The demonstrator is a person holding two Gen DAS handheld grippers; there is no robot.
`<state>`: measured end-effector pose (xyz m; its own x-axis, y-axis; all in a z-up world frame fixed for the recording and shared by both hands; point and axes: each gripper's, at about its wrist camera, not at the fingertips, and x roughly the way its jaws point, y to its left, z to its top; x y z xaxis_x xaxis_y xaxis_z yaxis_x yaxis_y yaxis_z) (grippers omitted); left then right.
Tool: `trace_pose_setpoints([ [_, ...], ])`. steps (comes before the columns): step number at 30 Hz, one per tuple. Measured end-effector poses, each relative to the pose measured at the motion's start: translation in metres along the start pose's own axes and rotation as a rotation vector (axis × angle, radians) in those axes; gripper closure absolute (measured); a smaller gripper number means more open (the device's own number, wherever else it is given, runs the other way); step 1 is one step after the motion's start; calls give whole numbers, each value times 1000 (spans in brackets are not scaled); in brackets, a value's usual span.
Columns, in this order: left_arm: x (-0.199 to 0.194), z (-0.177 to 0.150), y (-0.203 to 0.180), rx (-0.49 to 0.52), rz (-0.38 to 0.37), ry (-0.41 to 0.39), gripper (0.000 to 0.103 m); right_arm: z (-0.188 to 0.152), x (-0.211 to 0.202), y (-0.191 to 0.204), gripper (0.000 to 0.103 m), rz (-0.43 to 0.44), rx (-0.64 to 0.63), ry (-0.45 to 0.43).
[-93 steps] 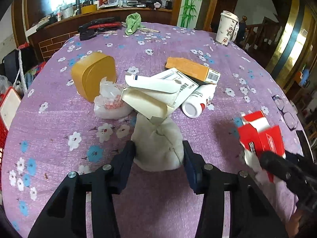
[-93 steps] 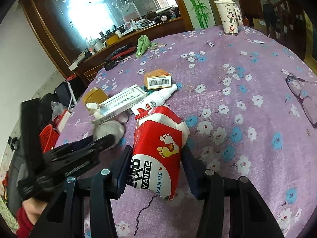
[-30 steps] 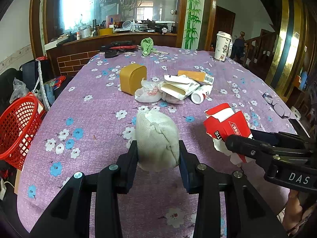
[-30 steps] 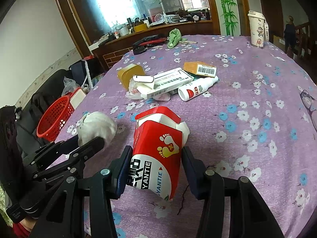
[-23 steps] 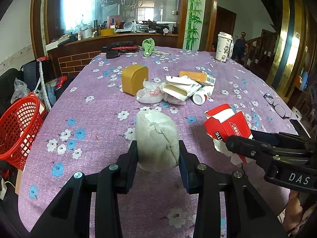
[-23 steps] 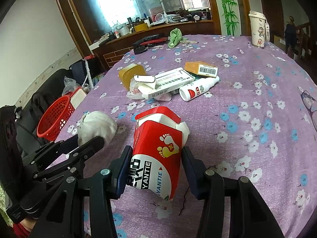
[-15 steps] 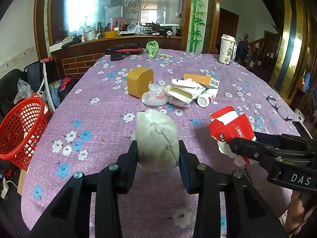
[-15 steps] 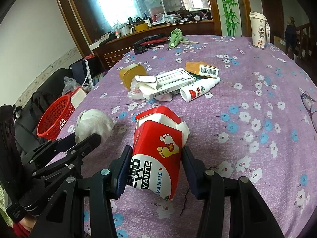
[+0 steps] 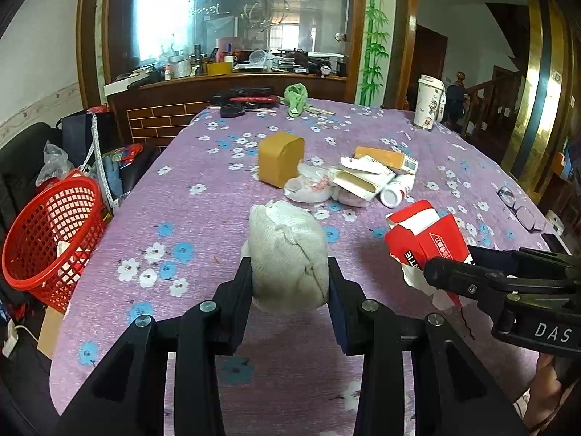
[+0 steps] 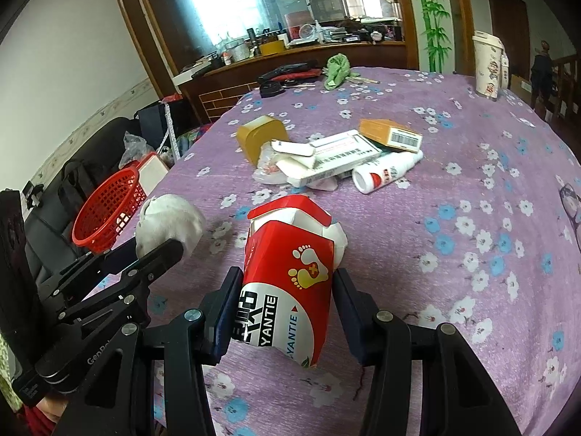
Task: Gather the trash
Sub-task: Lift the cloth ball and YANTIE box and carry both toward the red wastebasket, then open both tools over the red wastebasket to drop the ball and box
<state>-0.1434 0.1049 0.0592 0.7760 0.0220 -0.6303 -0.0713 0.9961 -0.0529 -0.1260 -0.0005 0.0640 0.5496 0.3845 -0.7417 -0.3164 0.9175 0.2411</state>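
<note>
My left gripper (image 9: 288, 283) is shut on a white cloth bundle (image 9: 288, 254), held above the purple flowered tablecloth (image 9: 203, 218). The same bundle (image 10: 169, 223) shows at the left of the right wrist view. My right gripper (image 10: 287, 298) is shut on a red and white carton (image 10: 287, 290) with a foot logo; this carton (image 9: 425, 236) appears at the right of the left wrist view. A red mesh basket (image 9: 51, 232) stands beside the table's left edge, below table level. More trash lies mid-table: a yellow box (image 9: 279, 158), crumpled plastic (image 9: 308, 185), a white carton (image 9: 363, 181), an orange box (image 9: 386, 156), a white bottle (image 9: 395, 190).
A paper cup (image 9: 428, 107) stands at the far right, a green cloth (image 9: 296, 98) and dark tools (image 9: 243, 103) at the far edge. Eyeglasses (image 9: 519, 209) lie near the right edge. Bags and a dark seat crowd the floor behind the basket (image 10: 105, 210).
Both grippers have kept their grips. The left wrist view has lifted and drawn back a little from the trash pile, showing more of the red basket. The right gripper has barely moved.
</note>
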Motion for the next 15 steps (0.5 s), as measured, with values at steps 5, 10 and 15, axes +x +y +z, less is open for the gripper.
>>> trace_pose_setpoints([
  [5, -9, 6, 21, -33, 22, -22, 66, 12, 5, 19, 49, 35, -38, 16],
  [10, -23, 16, 59, -94, 55, -51, 66, 34, 11, 50, 48, 95, -82, 32],
  [15, -41, 25, 108, -160, 108, -85, 66, 53, 24, 90, 48, 145, -138, 52],
])
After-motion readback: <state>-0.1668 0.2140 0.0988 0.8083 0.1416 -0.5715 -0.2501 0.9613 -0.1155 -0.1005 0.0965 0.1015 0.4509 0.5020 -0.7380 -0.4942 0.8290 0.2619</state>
